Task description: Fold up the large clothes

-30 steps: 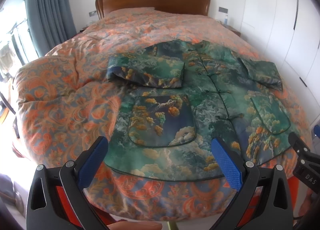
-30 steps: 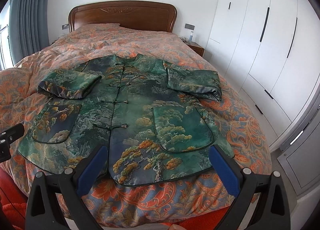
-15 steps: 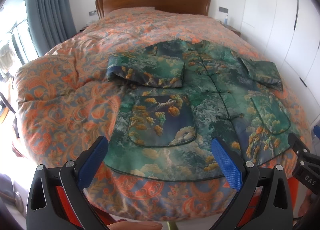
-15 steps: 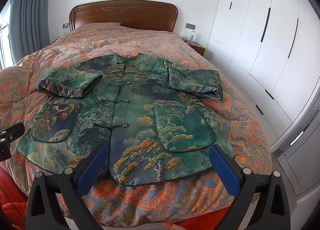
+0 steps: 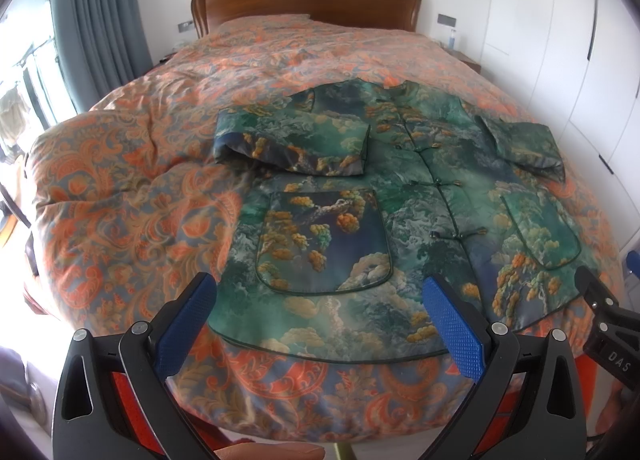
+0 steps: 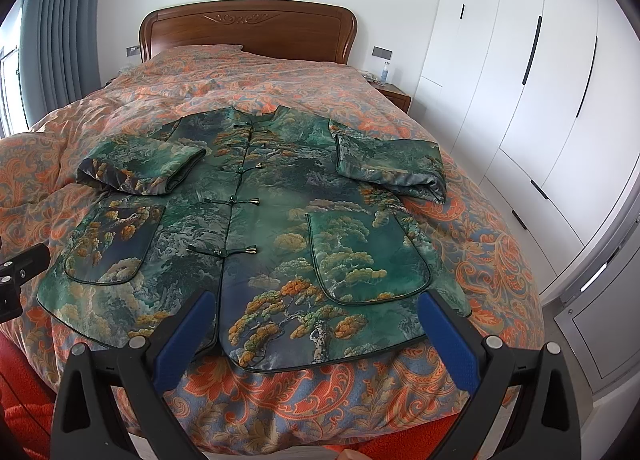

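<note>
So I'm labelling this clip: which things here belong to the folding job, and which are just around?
Part of the job:
green landscape-print padded jacket, buttoned, both sleeves folded in
orange paisley quilt it lies on
left gripper, open
right gripper, open

Just around:
carved wooden headboard
white wardrobe doors
grey curtain
small bottle on the nightstand

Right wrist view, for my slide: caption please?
Open right gripper hovers over the green jacket, sleeves folded in, on the bed.

Both wrist cameras looked from the foot of the bed point(image 5: 120, 164) toward the headboard point(image 6: 248, 30), the left one set further left, and both took in the same spread jacket point(image 5: 400, 196).
</note>
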The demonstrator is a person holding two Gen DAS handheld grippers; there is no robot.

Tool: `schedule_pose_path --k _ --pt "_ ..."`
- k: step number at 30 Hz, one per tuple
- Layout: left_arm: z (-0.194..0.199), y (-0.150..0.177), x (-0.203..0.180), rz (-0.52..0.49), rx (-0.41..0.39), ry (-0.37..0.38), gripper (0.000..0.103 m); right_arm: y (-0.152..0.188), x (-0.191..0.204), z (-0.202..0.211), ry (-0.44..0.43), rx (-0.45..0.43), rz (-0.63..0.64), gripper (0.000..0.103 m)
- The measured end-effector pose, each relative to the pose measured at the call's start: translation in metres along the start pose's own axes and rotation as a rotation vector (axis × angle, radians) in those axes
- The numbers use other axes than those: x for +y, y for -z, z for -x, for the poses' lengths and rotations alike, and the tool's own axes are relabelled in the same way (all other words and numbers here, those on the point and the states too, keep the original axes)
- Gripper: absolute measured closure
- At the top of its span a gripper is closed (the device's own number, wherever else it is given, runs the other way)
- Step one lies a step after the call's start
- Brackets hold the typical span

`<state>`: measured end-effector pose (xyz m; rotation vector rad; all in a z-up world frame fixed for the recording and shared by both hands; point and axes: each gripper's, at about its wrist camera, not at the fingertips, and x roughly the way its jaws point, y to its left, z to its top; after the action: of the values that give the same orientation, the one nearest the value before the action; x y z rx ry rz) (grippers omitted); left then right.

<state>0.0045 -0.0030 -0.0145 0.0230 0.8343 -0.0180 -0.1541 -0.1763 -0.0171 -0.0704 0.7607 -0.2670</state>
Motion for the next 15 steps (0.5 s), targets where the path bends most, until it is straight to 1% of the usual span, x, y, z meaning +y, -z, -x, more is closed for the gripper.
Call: schedule_pose_path --k 15 --pt "0.0000 -0.0006 0.0004 0.001 0.001 0.000 0.000 0.0003 -0.0005 0.0016 0.000 0.000 0.001 0.000"
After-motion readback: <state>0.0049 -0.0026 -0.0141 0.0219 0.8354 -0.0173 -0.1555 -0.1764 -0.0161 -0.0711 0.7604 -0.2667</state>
